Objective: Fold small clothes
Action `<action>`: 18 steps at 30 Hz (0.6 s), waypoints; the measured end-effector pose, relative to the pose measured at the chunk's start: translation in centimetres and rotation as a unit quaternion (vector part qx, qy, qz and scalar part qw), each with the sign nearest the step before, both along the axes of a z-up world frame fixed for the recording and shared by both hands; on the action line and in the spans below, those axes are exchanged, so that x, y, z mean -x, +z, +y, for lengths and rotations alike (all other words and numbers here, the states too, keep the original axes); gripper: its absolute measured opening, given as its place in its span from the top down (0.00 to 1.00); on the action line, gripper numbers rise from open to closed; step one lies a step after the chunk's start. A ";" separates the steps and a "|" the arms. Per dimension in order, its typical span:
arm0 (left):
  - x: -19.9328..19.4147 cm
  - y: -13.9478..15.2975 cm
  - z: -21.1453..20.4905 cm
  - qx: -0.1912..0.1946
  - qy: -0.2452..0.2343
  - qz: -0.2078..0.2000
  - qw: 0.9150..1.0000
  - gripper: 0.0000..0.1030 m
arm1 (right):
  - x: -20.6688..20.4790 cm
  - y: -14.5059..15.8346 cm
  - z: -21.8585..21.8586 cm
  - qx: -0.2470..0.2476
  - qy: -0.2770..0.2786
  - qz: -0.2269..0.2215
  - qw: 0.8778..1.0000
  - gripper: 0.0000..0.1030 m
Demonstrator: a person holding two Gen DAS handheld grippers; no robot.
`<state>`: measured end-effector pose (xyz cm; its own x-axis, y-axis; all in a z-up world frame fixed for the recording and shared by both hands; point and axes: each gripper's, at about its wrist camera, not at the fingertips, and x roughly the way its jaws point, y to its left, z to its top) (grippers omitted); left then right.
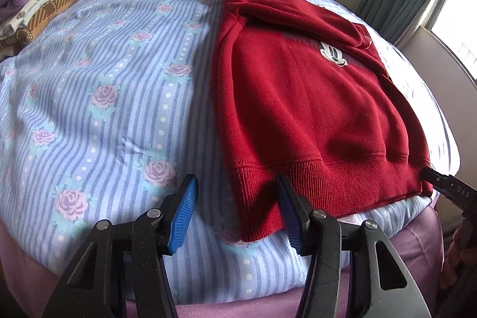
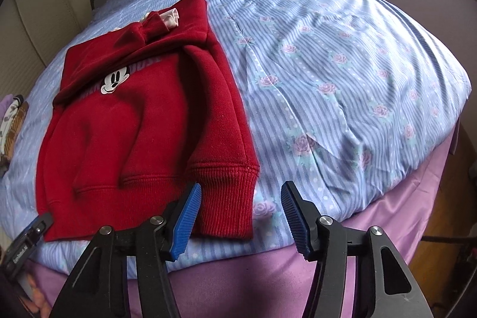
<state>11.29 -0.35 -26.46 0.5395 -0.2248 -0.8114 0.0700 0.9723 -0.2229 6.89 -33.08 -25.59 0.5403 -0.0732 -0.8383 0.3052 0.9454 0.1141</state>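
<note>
Red hoodie (image 1: 301,109) lies on the striped bedspread (image 1: 104,109), right of centre in the left view; left gripper (image 1: 238,213) and right gripper (image 2: 241,216) spread at its hem.

Left gripper (image 1: 237,215): you held it level and low, with its jaws spread wide and nothing between the blue pads (image 1: 183,216).
Right gripper (image 2: 241,218): you held it the same way, jaws wide apart, blue pads (image 2: 186,218) gripping nothing.
</note>
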 end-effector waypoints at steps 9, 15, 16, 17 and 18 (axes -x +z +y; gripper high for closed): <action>0.2 -0.7 -1.0 0.015 -0.025 0.008 1.000 0.82 | -0.9 -1.5 -0.1 -0.060 0.022 0.022 0.998 0.65; 1.0 0.3 -0.2 0.040 -0.017 -0.001 0.999 0.92 | 0.0 -0.8 -0.4 -0.096 0.022 -0.001 0.995 0.84; 1.2 0.5 0.1 0.045 -0.016 -0.004 0.999 0.93 | 0.2 -0.6 -0.3 -0.098 0.024 -0.007 0.995 0.85; 1.4 0.6 0.2 0.046 -0.015 -0.006 0.999 0.93 | 0.4 -0.3 -0.3 -0.100 0.025 -0.011 0.995 0.86; 1.6 0.8 0.2 0.045 -0.015 -0.008 0.999 0.93 | 0.5 -0.2 -0.2 -0.103 0.025 -0.014 0.994 0.86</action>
<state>9.73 -0.12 -25.64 0.5447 -0.3135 -0.7778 0.1038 0.9456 -0.3084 6.43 -33.32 -25.80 0.5628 0.1265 -0.8169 0.2517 0.9151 0.3151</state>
